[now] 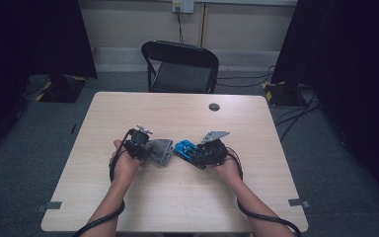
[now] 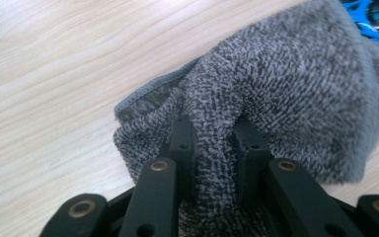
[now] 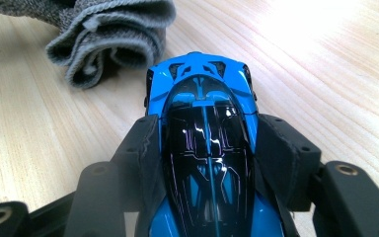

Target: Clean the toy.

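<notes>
— Grey cloth (image 2: pixel 286 94), just one piece, bunched up on the wooden table (image 1: pixel 143 212). Do you see it?

— Yes. The left gripper (image 1: pixel 145 148) has a fold of it pinched tight between its two black jaws; in the left gripper view the knitted fabric is squeezed into a ridge between them, and the rest spills out beyond the jaws onto the wood.

— And the other hand?

— The right gripper (image 1: pixel 197 154) is clamped on one blue toy car (image 3: pixel 202 148), its jaws pressing on the two sides of the body. The car has a glossy black roof, and its far end sticks out past the jaws toward the cloth.

— How close are the two?

— Close beside each other. In the right gripper view the cloth's folded edge lies just beyond the car's far end, with a sliver of bare wood between, I think; the high view is too small to be sure.

— Anything else near the cloth?

— One small dark round disc (image 1: pixel 214 106) on the table, well beyond the cloth toward the far edge. One black folding chair (image 1: pixel 180 66) stands past that edge. Two hands, two grippers, one cloth, one car.
</notes>
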`<action>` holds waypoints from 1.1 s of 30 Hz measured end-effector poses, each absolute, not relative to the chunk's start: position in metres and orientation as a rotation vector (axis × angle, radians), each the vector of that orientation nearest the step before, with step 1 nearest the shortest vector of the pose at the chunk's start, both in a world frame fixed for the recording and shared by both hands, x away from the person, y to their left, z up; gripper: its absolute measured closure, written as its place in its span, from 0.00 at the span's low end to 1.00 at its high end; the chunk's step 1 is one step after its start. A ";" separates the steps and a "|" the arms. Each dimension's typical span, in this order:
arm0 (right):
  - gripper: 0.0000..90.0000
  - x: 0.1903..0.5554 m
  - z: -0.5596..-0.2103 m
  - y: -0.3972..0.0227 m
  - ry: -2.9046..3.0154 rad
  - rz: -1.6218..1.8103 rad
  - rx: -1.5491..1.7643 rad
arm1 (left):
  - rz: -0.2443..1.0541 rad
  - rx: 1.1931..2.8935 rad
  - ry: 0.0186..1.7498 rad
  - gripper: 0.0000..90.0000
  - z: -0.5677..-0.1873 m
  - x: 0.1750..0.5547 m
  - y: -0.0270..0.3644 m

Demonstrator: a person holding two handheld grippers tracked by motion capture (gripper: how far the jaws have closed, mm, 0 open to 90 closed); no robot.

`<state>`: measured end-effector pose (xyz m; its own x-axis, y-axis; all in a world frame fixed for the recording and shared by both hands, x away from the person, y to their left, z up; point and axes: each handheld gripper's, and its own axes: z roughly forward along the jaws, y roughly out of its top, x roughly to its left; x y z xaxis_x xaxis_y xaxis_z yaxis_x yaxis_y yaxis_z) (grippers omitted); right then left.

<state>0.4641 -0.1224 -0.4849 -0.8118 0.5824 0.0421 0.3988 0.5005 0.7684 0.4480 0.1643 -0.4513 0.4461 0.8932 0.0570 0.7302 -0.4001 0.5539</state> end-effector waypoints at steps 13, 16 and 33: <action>0.48 0.464 -0.484 -0.122 2.523 1.195 0.847 | 0.458 2.208 1.355 0.83 -0.441 0.434 0.181; 0.48 0.464 -0.484 -0.122 2.524 1.194 0.847 | 0.448 2.218 1.319 0.83 -0.438 0.429 0.176; 0.48 0.465 -0.484 -0.121 2.524 1.193 0.851 | 0.331 2.318 1.072 0.83 -0.446 0.388 0.121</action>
